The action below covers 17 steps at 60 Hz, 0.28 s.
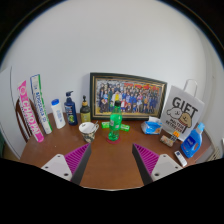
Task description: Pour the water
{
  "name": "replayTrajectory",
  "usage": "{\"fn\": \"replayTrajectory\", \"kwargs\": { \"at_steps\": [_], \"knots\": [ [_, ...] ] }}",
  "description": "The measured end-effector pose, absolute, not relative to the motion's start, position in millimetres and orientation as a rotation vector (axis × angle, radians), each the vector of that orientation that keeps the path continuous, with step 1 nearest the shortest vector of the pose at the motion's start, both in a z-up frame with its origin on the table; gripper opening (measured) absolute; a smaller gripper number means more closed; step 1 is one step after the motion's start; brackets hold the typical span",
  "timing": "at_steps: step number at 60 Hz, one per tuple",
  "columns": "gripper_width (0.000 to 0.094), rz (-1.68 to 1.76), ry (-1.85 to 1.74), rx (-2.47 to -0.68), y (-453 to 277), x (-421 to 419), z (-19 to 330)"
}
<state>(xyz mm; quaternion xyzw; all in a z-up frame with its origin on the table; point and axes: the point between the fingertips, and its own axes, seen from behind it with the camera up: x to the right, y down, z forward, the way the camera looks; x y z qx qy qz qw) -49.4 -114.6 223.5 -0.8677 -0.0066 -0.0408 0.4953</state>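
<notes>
The hand-held gripper (111, 158) hangs spread and empty above the wooden worktop (110, 172). Beyond its fingers stands a green bottle (115, 123), just beside a small cup (89, 129), before a framed photograph (127, 96). This looks like the approach: next, close on the bottle.

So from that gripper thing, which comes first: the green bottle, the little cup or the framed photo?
The gripper is open.
1. Green bottle: straight ahead of the fingers, nearest.
2. Small cup: just left of the bottle, slightly farther back; close to call.
3. Framed photo: behind both, against the wall.
</notes>
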Motion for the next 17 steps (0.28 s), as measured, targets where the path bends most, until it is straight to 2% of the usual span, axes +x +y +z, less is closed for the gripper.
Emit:
{"fn": "replayTrajectory", "kwargs": {
  "at_steps": [17],
  "knots": [
    [0.0851,-0.102,-0.019,-2.087,-141.3,-59.7,226.9]
  ]
}}
